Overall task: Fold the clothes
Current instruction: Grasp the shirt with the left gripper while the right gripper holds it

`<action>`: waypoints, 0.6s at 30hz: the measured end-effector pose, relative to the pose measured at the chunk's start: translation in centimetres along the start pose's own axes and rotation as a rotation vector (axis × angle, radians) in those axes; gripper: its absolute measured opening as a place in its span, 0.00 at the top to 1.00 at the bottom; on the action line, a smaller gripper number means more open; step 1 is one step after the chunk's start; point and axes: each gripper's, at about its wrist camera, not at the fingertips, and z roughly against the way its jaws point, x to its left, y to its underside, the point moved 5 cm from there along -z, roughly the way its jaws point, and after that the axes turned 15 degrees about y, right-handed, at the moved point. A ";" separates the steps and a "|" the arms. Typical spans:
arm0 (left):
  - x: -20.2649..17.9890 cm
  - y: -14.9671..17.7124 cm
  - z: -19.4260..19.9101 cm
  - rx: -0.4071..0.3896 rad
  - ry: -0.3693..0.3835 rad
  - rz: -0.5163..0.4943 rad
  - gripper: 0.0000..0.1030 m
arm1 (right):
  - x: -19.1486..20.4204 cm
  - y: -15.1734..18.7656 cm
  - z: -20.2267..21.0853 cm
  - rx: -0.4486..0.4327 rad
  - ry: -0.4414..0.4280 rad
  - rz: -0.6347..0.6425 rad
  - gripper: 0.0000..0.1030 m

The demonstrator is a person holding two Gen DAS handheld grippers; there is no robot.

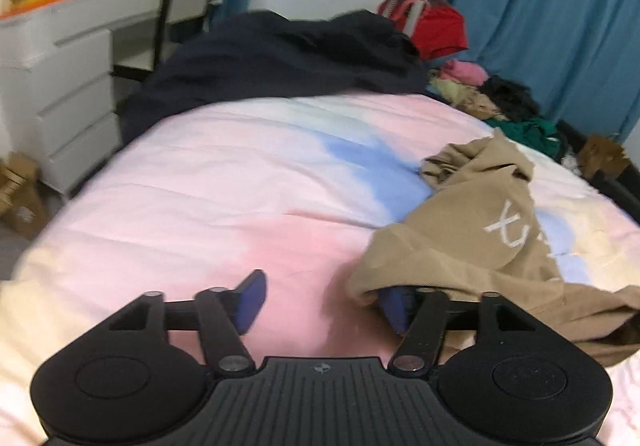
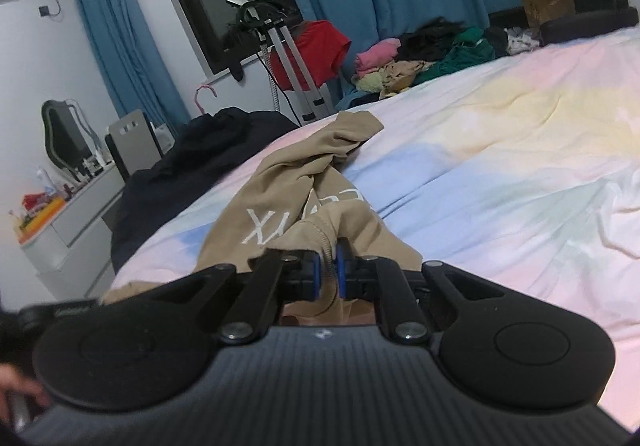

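Observation:
A tan garment with white lettering (image 1: 480, 214) lies crumpled on the pastel pink and blue bed cover (image 1: 224, 182), toward the right in the left wrist view. My left gripper (image 1: 324, 304) is open just above the cover; a fold of the tan cloth hangs over its right finger (image 1: 394, 306), and nothing sits between the pads. In the right wrist view my right gripper (image 2: 329, 272) is shut on an edge of the tan garment (image 2: 288, 198), which stretches away from it across the bed cover (image 2: 500, 174).
A dark navy garment (image 1: 280, 58) is heaped at the bed's far end. Several loose clothes (image 1: 500, 94) are piled at the far right corner, next to a red garment on a stand (image 1: 440, 30). White drawers (image 1: 60, 86) stand left of the bed. A hand (image 2: 16, 386) shows at lower left.

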 end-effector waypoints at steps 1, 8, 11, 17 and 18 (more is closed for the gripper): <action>-0.1 0.0 1.0 -0.020 -0.021 -0.025 0.28 | -0.2 -0.1 -0.2 0.007 -0.002 -0.010 0.89; -3.0 -0.8 6.1 -0.298 -0.056 -0.164 0.20 | -1.0 0.4 -1.2 0.051 0.006 -0.047 0.89; -6.3 0.3 4.8 -0.253 0.055 -0.294 0.13 | -1.0 0.3 -1.4 0.055 0.002 -0.041 0.89; -12.6 5.3 -1.2 -0.082 0.149 -0.541 0.11 | -1.1 0.2 -1.2 0.059 -0.017 -0.047 0.89; -13.4 6.1 -1.9 -0.063 0.152 -0.599 0.11 | -1.1 0.1 -1.2 0.058 -0.018 -0.048 0.89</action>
